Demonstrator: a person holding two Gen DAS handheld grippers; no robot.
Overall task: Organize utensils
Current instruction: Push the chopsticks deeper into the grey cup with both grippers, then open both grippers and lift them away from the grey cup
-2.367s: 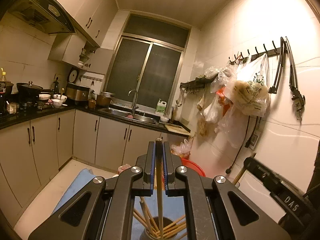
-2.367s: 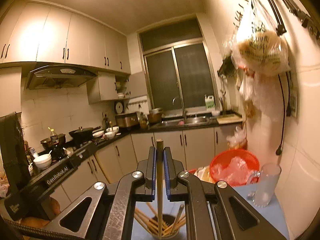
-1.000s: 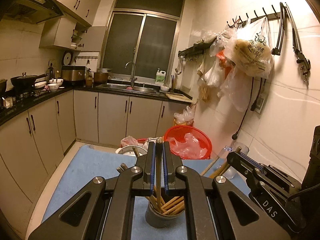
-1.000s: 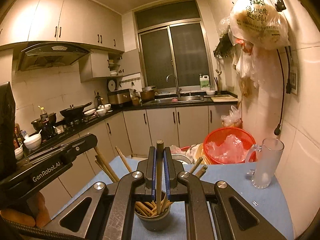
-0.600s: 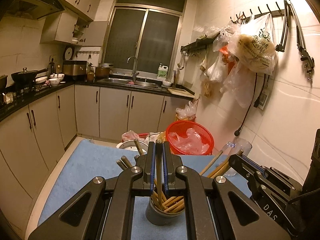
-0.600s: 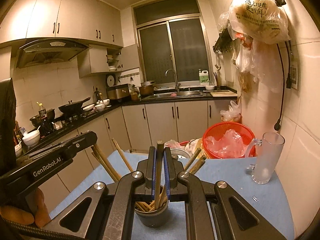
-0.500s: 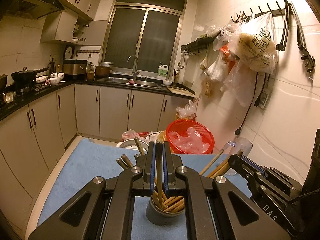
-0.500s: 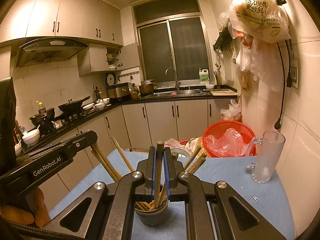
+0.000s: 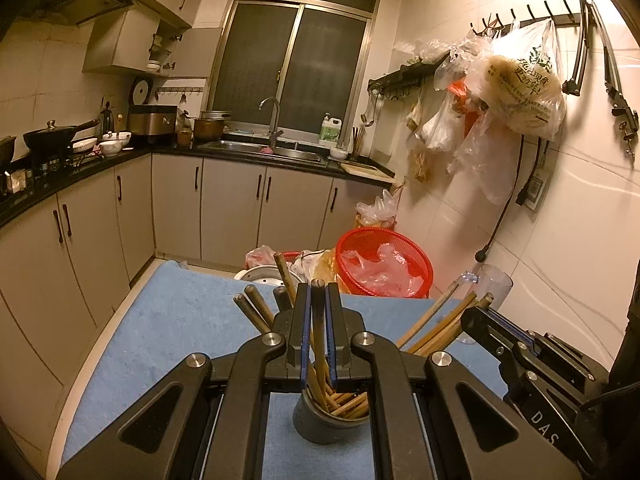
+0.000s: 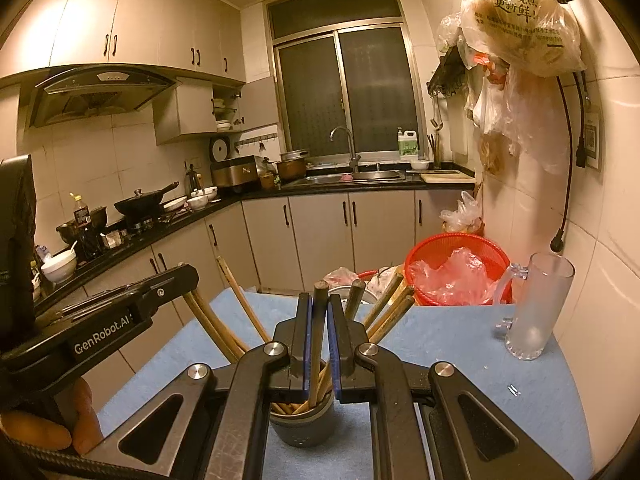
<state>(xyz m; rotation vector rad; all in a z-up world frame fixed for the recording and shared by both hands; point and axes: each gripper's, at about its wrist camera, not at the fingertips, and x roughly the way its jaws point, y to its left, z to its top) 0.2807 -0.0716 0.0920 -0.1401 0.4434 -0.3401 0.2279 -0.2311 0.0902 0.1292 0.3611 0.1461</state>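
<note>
Both tongs are clamped on one chopstick each: left tongs (image 9: 318, 322) grip a chopstick (image 9: 317, 312) and right tongs (image 10: 319, 330) grip another chopstick (image 10: 318, 332), both lower ends down in the grey cup (image 10: 304, 426) standing near the front edge of the blue tabletop (image 10: 460, 344), already packed with chopsticks. Looks like the drop-in step; next move calls for spreading each pair of tongs and lifting straight up without tipping the cup. Readable text: "GenRobot.AI" on the left handle, "DAS" on the right one.
</note>
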